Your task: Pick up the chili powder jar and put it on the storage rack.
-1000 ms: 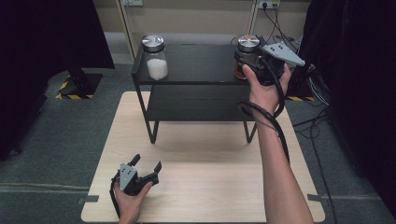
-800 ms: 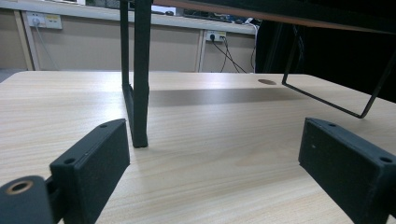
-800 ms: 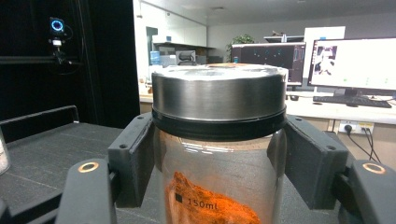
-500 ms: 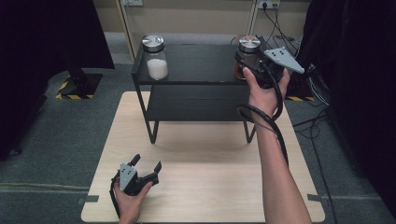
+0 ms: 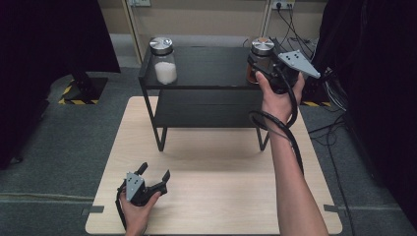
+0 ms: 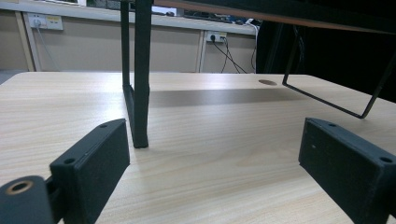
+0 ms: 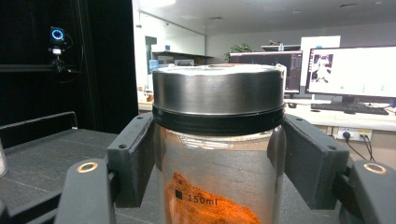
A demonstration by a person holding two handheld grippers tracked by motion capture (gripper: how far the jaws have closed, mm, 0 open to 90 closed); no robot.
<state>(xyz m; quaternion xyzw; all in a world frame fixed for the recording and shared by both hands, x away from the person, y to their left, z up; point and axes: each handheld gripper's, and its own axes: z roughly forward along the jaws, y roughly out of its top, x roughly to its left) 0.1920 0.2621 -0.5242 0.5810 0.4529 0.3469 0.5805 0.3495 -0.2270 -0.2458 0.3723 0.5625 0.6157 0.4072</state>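
Observation:
A glass jar of orange powder (image 7: pixel 215 191) with a metal lid stands at the right end of the black rack's top shelf (image 5: pixel 211 66). My right gripper (image 5: pixel 256 66) is shut on it, with one pad against each side of the glass just below the lid (image 5: pixel 262 45). In the right gripper view the jar fills the space between the gripper's (image 7: pixel 218 161) jaws. My left gripper (image 5: pixel 155 172) rests low on the wooden table (image 5: pixel 221 196) near its front left. Its jaws stand open with nothing between them. In the left gripper view the gripper (image 6: pixel 215 158) faces the rack's leg (image 6: pixel 140 93).
A second jar with white powder (image 5: pixel 164 64) stands at the left end of the top shelf. The rack has a lower shelf (image 5: pixel 206 110) and thin metal legs. Cables (image 5: pixel 339 98) lie on the floor at the right. Dark curtains hang on both sides.
The right hand with its grey plate has dipped slightly at the jar. The jar and the left gripper stay where they were.

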